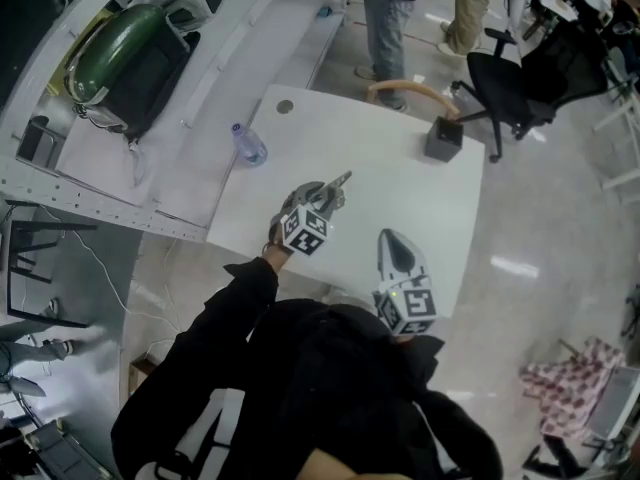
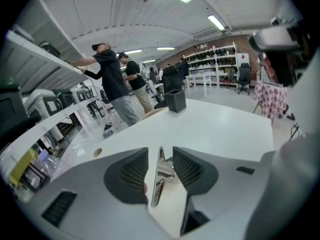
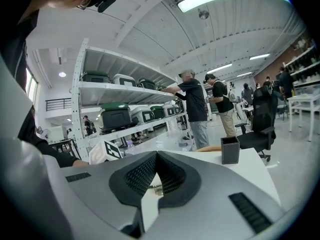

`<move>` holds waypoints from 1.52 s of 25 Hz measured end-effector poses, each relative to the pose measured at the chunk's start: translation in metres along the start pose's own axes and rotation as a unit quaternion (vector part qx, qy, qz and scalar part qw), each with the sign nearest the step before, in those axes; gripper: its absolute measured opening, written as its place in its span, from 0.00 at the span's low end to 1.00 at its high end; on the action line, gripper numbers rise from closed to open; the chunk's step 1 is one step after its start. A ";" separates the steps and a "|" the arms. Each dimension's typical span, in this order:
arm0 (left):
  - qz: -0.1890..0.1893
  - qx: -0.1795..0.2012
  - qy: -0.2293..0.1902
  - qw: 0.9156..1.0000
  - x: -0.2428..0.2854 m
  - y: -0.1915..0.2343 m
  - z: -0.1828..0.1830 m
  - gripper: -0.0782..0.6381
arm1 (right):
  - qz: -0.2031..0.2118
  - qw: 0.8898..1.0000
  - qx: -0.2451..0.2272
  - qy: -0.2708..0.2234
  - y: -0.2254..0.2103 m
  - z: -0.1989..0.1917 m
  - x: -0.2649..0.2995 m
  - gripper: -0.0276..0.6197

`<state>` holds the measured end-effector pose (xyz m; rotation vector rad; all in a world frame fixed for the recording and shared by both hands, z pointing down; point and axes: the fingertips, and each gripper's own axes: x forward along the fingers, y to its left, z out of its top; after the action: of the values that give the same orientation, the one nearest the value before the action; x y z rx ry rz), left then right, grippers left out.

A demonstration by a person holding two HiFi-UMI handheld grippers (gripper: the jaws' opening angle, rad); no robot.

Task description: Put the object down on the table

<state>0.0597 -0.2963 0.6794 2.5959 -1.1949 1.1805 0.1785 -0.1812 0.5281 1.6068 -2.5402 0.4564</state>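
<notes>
A thin shiny metal utensil [image 2: 158, 179] stands on edge between the jaws of my left gripper [image 2: 160, 151], with a narrow gap to the pad on each side. Its tip [image 1: 342, 179] pokes out past the gripper [image 1: 328, 192] over the white table [image 1: 420, 198]. The left jaws stand apart and do not press on the utensil. My right gripper [image 1: 389, 238] hovers over the near part of the table, to the right of the left one. Its jaws [image 3: 156, 155] are shut with nothing between them.
A black square pen holder [image 1: 443, 138] stands at the table's far edge. A water bottle [image 1: 248, 145] is at the far left corner. A black office chair [image 1: 510, 78] and two standing people [image 1: 390, 18] are beyond the table. Shelving with a green case [image 1: 120, 53] runs along the left.
</notes>
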 end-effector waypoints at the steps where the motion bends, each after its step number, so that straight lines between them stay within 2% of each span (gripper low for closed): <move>1: 0.001 -0.018 -0.011 1.000 -0.005 0.004 0.005 0.31 | -0.006 1.000 -0.004 0.000 -0.003 0.001 0.001 0.05; 4: 0.008 -0.055 -0.037 0.998 -0.020 0.015 0.019 0.31 | -0.008 1.000 -0.010 0.002 -0.004 -0.001 0.004 0.05; 10: 0.022 -0.097 -0.073 0.992 -0.043 0.025 0.033 0.31 | 0.009 1.000 -0.021 -0.011 0.010 0.018 0.012 0.05; 16: 0.021 -0.139 -0.109 0.984 -0.068 0.022 0.050 0.30 | -0.003 0.999 -0.026 -0.022 0.002 0.027 0.011 0.05; 24: 0.033 -0.181 -0.157 0.970 -0.105 0.020 0.070 0.18 | 0.003 0.998 -0.039 -0.039 0.006 0.038 0.008 0.05; 29: 0.037 -0.217 -0.187 0.957 -0.128 0.018 0.079 0.11 | 0.002 0.999 -0.030 -0.038 0.013 0.048 0.005 0.05; 32: 0.036 -0.226 -0.200 0.953 -0.137 0.017 0.082 0.11 | 0.006 0.998 -0.037 -0.045 0.016 0.051 0.006 0.05; 38: 0.044 -0.227 -0.212 0.949 -0.150 0.010 0.081 0.11 | 0.000 0.999 -0.029 -0.044 0.013 0.049 0.004 0.05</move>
<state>0.0423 -0.2361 0.5204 2.5057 -1.4518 0.2855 0.1684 -0.1946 0.4795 1.6433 -2.5907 0.3150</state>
